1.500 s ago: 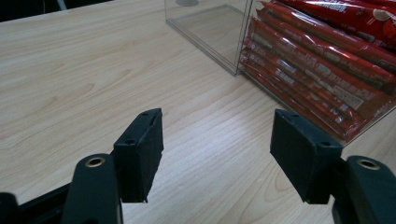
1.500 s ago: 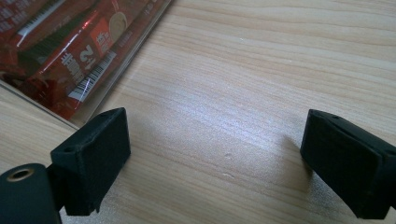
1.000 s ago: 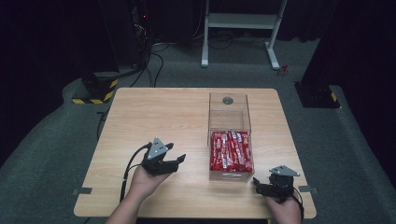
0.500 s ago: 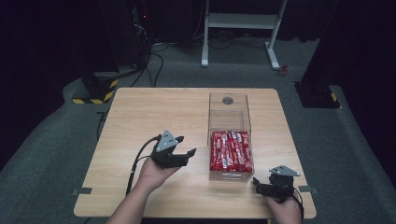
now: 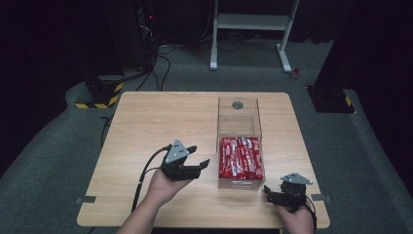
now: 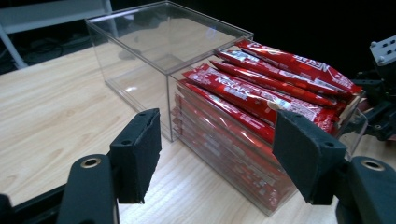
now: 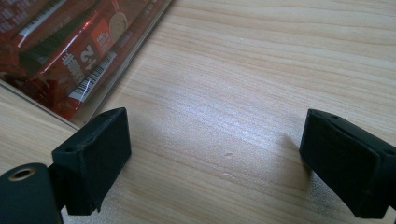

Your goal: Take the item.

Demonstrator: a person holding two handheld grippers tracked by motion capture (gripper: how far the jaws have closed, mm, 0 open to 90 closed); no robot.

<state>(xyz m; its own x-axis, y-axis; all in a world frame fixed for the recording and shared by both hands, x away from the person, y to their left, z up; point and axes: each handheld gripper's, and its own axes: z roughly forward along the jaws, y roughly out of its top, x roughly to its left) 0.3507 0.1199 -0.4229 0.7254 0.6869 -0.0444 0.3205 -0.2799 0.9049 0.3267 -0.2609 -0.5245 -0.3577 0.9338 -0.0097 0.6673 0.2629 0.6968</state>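
Observation:
A clear plastic box [image 5: 238, 119] stands right of the table's middle. Its near compartment is packed with red coffee sachets [image 5: 241, 156], and its far compartment holds no sachets. My left gripper [image 5: 198, 156] hovers just left of the sachet compartment, pointing at it, open with nothing between its fingers. In the left gripper view, the sachets [image 6: 261, 93] stick out above the box wall [image 6: 140, 60], beyond the left gripper [image 6: 222, 156]. My right gripper [image 5: 271, 193] rests near the table's front right corner, open, just in front of the box. Bare wood lies under the right gripper [image 7: 222, 158], with sachets [image 7: 70, 51] at upper left.
The wooden table [image 5: 146, 117] has bare room on its left half and behind the box. A small dark round mark [image 5: 237, 104] shows at the box's far end. On the floor behind are a white stand [image 5: 248, 29], cables, and a black-and-yellow base [image 5: 100, 95].
My left gripper has moved right and a little up, closer to the box. The right gripper has stayed where it was.

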